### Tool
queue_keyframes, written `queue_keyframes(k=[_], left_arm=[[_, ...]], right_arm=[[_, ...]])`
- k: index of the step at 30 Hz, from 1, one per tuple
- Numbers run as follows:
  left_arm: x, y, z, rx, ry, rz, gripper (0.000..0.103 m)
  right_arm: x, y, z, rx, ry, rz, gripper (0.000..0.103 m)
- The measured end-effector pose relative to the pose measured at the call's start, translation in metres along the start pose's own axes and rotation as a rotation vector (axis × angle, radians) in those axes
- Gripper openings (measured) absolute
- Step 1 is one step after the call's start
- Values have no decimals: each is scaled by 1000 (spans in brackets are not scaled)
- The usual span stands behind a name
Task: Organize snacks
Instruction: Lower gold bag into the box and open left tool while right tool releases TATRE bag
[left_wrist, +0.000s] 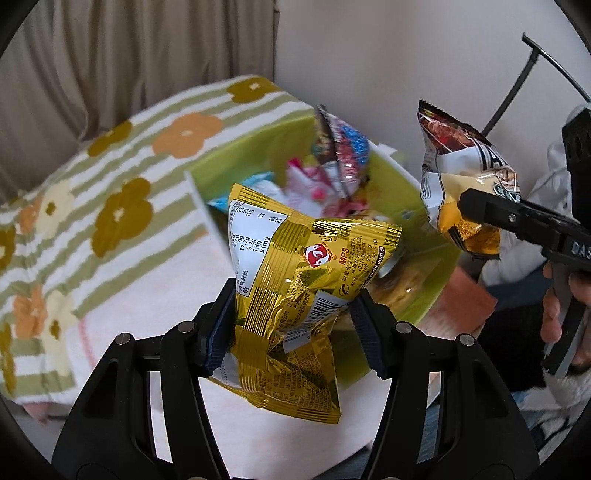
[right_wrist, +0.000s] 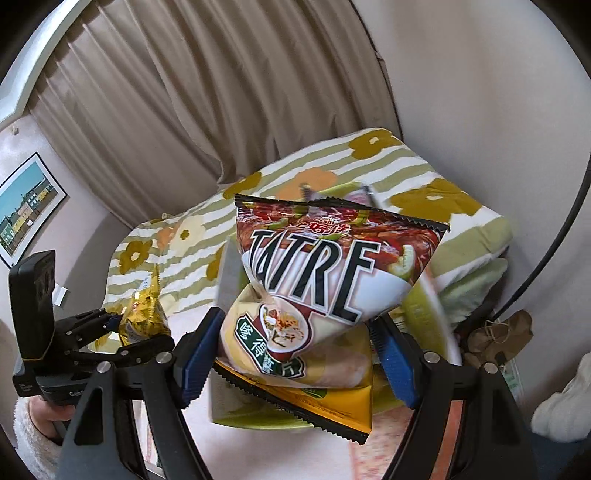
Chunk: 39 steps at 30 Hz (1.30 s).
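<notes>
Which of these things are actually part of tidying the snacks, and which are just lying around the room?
Part of the job:
- gold snack bag, pinched in the left tongs
- chip bag, pinched in the right tongs
- green bin with other snack packets inside

Just lying about:
- flowered blanket
- curtain
- framed picture
- brown paper bag

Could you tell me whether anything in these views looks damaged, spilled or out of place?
Nothing spilled. The crinkled gold foil snack packet and the white-and-red chip bag are each squeezed at the waist by a gripper; one packet pokes above the green bin.
</notes>
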<state>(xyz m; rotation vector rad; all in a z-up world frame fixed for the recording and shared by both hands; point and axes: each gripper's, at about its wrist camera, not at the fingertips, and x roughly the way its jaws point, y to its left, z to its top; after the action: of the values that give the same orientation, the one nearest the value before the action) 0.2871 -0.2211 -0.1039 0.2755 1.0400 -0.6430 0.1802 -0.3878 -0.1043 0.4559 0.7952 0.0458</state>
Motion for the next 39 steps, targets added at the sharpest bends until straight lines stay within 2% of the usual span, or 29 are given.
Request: queue_keyframes(k=[8, 12, 14, 15, 16, 17, 24, 34, 36, 39], left_arm=[[55, -44, 18, -23, 93, -97, 56], [68, -60, 20, -2, 106, -72, 57], [69, -62, 20, -7, 107, -80, 66], [69, -62, 20, -10, 108, -70, 84], [67, -60, 19, -12, 97, -59, 98], [63, -58, 18, -15, 72, -39, 100], [38, -34, 5, -52, 34, 40, 101], [9, 5, -6, -138, -20, 80, 102], [7, 11, -8, -155, -22, 78, 101], [5, 17, -10, -174, -26, 76, 101]], right_arm=[[6, -29, 11, 41, 24, 20, 75], [6, -39, 16, 42, 34, 20, 75], [8, -42, 19, 52, 38, 30, 75], [7, -42, 19, 57, 37, 36, 75], [8, -43, 20, 58, 35, 41, 75], [9, -43, 20, 57, 35, 44, 75], [20, -41, 18, 12, 72, 58, 76], [32, -14, 8, -132, 156, 45, 76], [34, -10, 5, -159, 158, 41, 78], [35, -6, 1, -189, 139, 27, 89]])
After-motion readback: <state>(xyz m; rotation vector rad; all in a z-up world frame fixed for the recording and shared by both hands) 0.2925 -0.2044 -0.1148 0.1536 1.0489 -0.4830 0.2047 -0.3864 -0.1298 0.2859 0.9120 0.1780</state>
